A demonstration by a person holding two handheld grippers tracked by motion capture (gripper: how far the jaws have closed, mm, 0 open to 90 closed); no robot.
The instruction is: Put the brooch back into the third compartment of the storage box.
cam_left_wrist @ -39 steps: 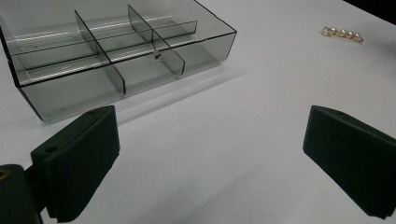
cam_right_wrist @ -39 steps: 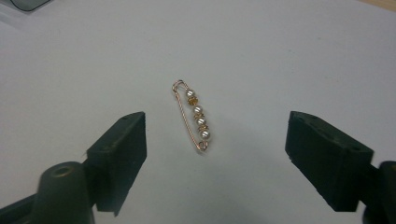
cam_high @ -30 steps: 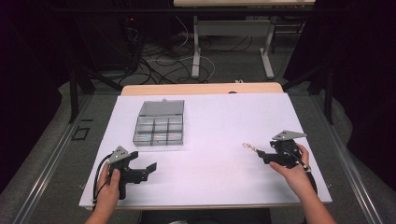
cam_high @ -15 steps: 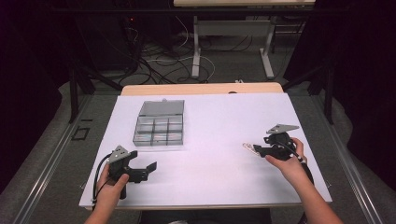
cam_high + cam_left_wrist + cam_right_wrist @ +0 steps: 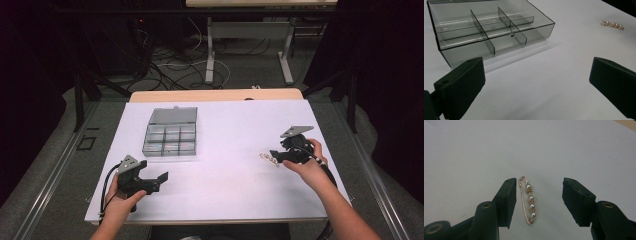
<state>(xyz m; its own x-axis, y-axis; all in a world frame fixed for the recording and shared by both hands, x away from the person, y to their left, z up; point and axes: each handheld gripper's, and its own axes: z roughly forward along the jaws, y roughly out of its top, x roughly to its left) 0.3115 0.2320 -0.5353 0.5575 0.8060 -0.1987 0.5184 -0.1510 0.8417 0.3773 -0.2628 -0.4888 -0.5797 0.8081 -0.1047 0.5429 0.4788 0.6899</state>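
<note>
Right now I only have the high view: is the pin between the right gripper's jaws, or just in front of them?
Observer: Between them. The pin lies flat on the table inside the right gripper, close beside one jaw. The jaws have just been closing but do not clamp it.
Operator: What kind of pin?
Observer: A gold safety pin with four pearl beads strung along it.
Operator: And the left gripper?
Observer: The left gripper faces the box, jaws wide open with nothing between them.
</note>
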